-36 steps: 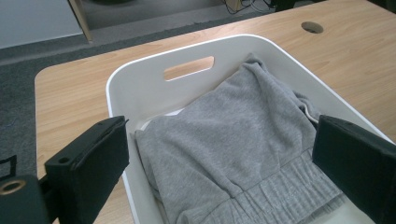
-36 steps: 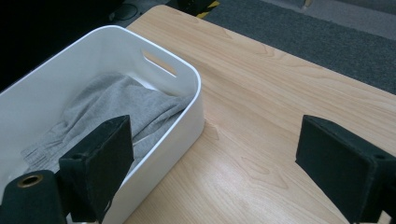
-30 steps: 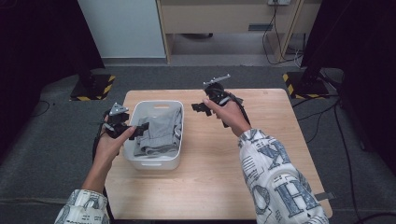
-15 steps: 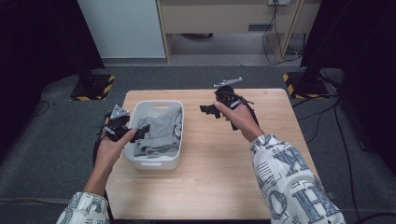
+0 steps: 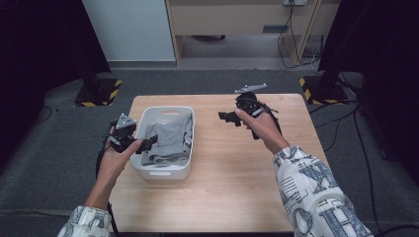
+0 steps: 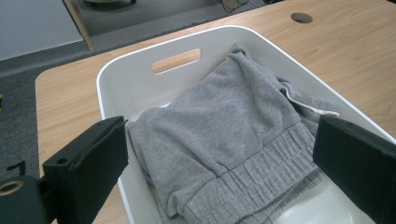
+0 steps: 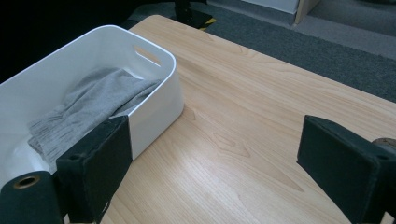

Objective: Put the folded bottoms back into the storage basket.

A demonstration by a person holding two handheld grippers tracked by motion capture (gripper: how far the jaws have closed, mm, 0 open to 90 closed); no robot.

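A white plastic basket stands on the left half of a wooden table, with a folded grey garment inside. My left gripper reaches over the basket's left rim and is open. In the left gripper view its jaws stand wide apart above the garment, touching nothing, and the basket's handle slot lies ahead. My right gripper is open above bare table right of the basket. The right gripper view has the basket and garment to the left of its spread jaws.
Bare wood stretches across the table's middle and right. A small round hole sits in the tabletop near a far corner. Around the table are grey carpet, a wooden cabinet behind, and cables on the floor.
My right gripper has drifted a little to the right, away from the basket. The left gripper has stayed at the basket's left rim, open.
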